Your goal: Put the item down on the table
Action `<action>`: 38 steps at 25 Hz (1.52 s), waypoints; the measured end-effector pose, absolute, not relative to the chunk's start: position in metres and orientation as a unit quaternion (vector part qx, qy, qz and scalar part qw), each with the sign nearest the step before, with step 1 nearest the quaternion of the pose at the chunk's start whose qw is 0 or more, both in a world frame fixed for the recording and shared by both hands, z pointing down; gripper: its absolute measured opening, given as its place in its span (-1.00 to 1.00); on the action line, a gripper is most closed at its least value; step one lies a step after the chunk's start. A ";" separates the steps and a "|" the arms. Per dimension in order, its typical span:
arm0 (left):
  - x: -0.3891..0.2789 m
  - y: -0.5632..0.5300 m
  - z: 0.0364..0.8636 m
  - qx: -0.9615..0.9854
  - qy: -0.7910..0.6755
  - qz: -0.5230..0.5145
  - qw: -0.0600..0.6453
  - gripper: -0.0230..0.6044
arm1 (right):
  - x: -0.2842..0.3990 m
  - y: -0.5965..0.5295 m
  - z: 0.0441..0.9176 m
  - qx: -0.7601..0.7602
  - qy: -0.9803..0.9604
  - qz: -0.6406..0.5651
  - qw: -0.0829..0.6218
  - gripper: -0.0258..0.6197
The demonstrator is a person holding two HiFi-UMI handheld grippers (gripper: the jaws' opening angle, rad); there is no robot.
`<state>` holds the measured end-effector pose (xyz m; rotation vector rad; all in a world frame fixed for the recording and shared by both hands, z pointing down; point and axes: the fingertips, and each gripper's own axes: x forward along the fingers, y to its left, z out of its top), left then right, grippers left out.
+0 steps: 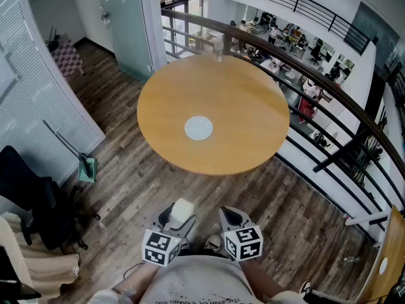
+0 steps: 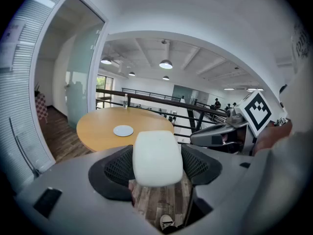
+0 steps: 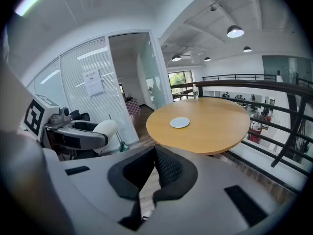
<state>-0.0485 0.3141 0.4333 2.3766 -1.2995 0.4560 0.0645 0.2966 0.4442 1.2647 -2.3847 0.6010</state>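
Observation:
A white rounded item (image 1: pixel 182 209) is clamped between the jaws of my left gripper (image 1: pixel 179 215), held low near the person's body, well short of the table. In the left gripper view the item (image 2: pixel 157 158) fills the gap between the black pads. The round wooden table (image 1: pixel 247 119) stands ahead with a pale disc (image 1: pixel 199 127) near its middle. My right gripper (image 1: pixel 231 218) hangs beside the left one. Its jaws (image 3: pixel 155 173) meet with nothing between them. The right gripper view shows the table (image 3: pixel 215 126), the disc (image 3: pixel 180 123) and the item (image 3: pixel 105 129) at left.
A clear bottle (image 1: pixel 218 48) stands at the table's far edge by a black railing (image 1: pixel 329 116) over a drop. A black office chair (image 1: pixel 31 195) and a green dustpan (image 1: pixel 87 168) sit at left by the blinds. Wooden floor (image 1: pixel 145 189) lies between me and the table.

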 end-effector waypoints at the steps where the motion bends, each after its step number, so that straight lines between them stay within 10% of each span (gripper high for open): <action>1: -0.050 0.313 0.432 0.849 -0.464 0.162 0.195 0.09 | 0.063 0.296 0.444 0.448 -0.847 0.214 0.187 -0.84; 38: -0.111 0.327 0.431 0.872 -0.427 0.164 0.176 0.09 | 0.030 0.322 0.455 0.512 -0.806 0.245 0.171 -0.84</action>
